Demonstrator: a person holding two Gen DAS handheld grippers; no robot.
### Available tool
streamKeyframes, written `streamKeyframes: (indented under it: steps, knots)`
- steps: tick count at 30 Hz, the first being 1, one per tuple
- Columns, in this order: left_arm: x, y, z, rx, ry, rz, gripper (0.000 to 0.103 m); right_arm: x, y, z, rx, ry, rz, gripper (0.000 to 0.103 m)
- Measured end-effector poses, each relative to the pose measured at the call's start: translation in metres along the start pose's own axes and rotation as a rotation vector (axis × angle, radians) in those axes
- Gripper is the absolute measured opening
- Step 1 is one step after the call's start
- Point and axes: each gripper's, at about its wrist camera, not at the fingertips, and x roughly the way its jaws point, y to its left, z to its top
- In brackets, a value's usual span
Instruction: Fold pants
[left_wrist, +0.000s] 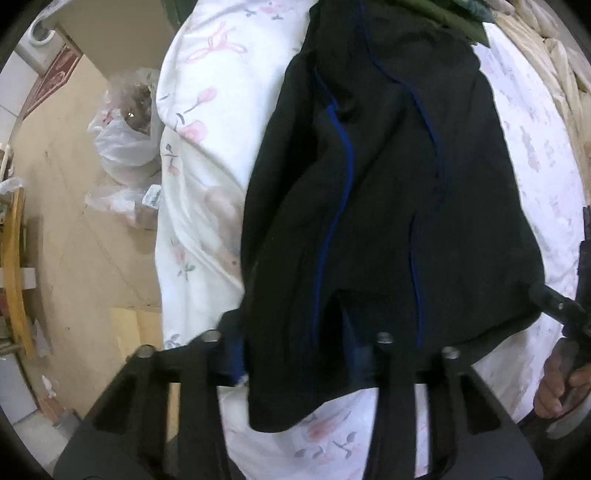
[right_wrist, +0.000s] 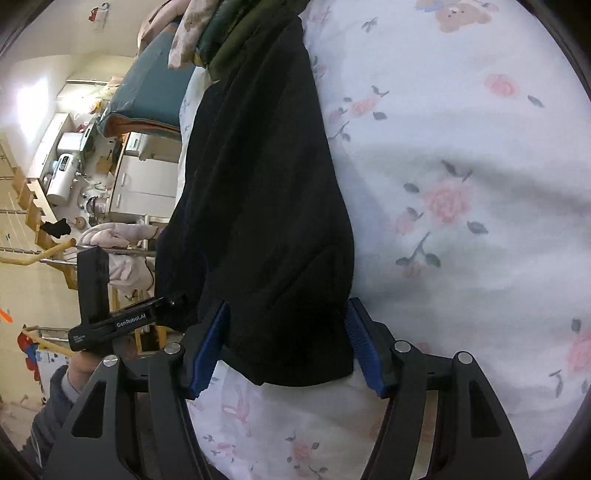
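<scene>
Pants: we see the black fabric pants with thin blue piping (left_wrist: 369, 206) spread lengthwise over the white bedsheet printed with pink flowers (left_wrist: 207, 122), running away from both pairs of tongs toward the far end of the bed.
Near end of pants: it droops over the bed's front edge, reaching down between the fingers of each pair of tongs.
Left tongs: in the left wrist view our left tongs (left_wrist: 306, 354) straddle the near end of the pants; the cloth covers the fingertips, so we cannot tell whether they are clenched or released.
Right tongs: our right tongs (right_wrist: 284, 343) stand released, the blue ribbed pads (right_wrist: 360, 332) set wide on either side of the hem; the cloth hangs in the gap, touching or nearly touching both pads, but is not pinched.
Tongs to each other: in the right wrist view the left tongs sit just to the left of the right ones, at the pants' left edge; in the left wrist view the right tongs show at the far right edge, blurred.
Beyond the pants: a heap of olive-green and patterned cloth (right_wrist: 236, 33) lies at the far end, touching the pants' top.
Left of the left tongs: a crumpled clear plastic bag (left_wrist: 125, 129) lies on the tan floor (left_wrist: 66, 206) beside the bed.
</scene>
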Motion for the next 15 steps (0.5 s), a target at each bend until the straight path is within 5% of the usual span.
streamKeyframes:
  steps: [2,5,7,13,15]
  knots:
    - [-0.007,0.0,-0.002,0.002,-0.006,0.003,0.017,0.0,0.0,-0.001,0.004,-0.005,-0.008,0.062]
    - [-0.023,-0.01,-0.006,0.052,-0.031,0.049,0.01,0.007,0.009,-0.001,-0.035,0.039,0.027,0.03]
    - [-0.033,-0.018,-0.01,0.08,-0.048,0.058,0.007,0.011,0.02,-0.004,-0.078,0.048,0.021,0.018]
    - [-0.068,-0.022,-0.026,0.075,-0.082,0.016,0.004,-0.022,0.052,-0.016,-0.148,-0.033,0.026,0.012]
    - [-0.088,-0.016,-0.032,0.029,-0.114,-0.068,0.004,-0.052,0.07,-0.024,-0.177,-0.076,0.051,0.012]
